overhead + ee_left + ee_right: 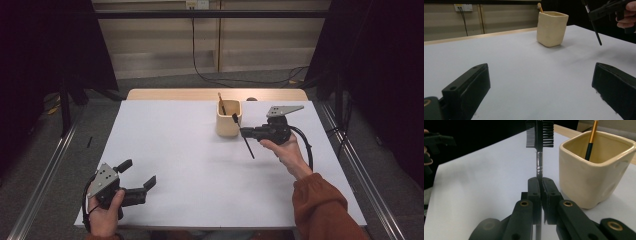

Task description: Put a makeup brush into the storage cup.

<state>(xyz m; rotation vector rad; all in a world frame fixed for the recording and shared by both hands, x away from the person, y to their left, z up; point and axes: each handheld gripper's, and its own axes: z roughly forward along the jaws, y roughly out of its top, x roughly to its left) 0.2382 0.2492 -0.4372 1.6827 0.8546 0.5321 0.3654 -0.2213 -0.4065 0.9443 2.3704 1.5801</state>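
Note:
My right gripper point(244, 132) point(540, 187) is shut on the thin handle of a black comb-and-bristle brush point(539, 133). In the high view the brush point(248, 147) slants down toward the table, just right of a cream square cup point(228, 120) point(594, 172). A gold-handled brush point(220, 102) point(591, 141) stands inside the cup. At the front left, my left gripper point(138, 173) point(541, 70) rests low over the table, open and holding nothing. The left gripper view has the cup point(552, 28) far ahead, with the right gripper point(599, 11) and its brush point(596, 32) to the cup's right.
A white sheet point(190, 165) covers the table, with a wooden strip point(175, 94) along the far edge. Metal rails point(45, 165) run down both sides. Cables point(210, 77) lie on the floor beyond the table.

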